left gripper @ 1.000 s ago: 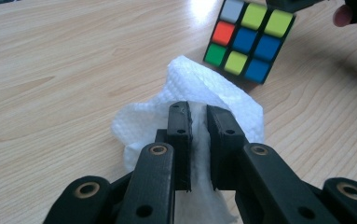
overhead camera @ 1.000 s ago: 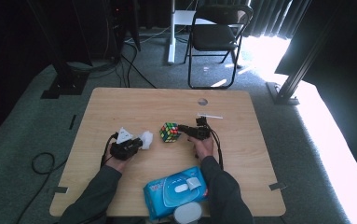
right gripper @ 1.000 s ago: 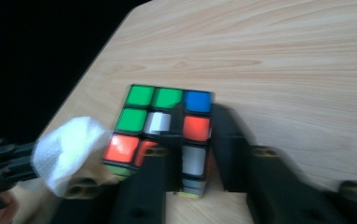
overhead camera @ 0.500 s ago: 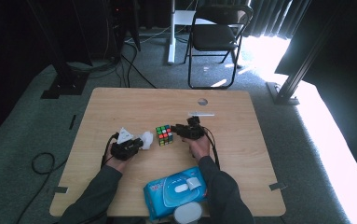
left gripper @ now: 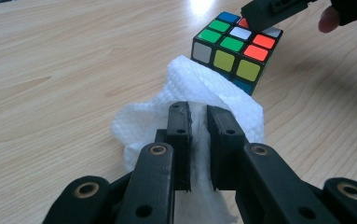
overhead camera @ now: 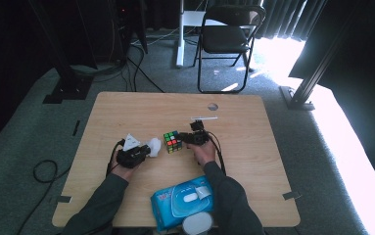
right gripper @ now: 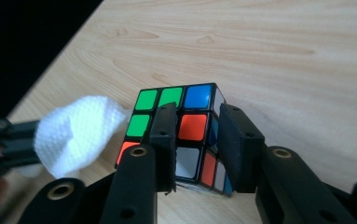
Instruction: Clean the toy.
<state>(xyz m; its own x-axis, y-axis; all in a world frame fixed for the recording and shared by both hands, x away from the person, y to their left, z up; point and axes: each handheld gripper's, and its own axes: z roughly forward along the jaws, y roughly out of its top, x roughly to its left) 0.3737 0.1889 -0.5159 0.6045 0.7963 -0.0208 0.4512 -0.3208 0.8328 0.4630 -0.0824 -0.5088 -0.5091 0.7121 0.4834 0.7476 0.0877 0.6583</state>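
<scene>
- Left gripper point(left gripper: 198, 116) is pinching a white wipe point(left gripper: 185, 93) at lower centre.
- Right gripper point(right gripper: 197, 126), jaws just closing, is straddling the Rubik's cube point(right gripper: 181, 126)'s corner; whether it is gripping cannot be told.

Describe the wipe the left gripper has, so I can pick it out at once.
Start at the wooden table; near its middle stands a colourful puzzle cube. The crumpled white wipe lies against the cube, pinched in the left gripper, unlike the blue wipes pack.

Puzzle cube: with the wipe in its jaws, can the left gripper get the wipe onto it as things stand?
Probably yes. The left gripper is shut on the white wipe, whose far edge lies right beside the puzzle cube. The right gripper sits at the cube's opposite corner, leaving the near face free.
</scene>
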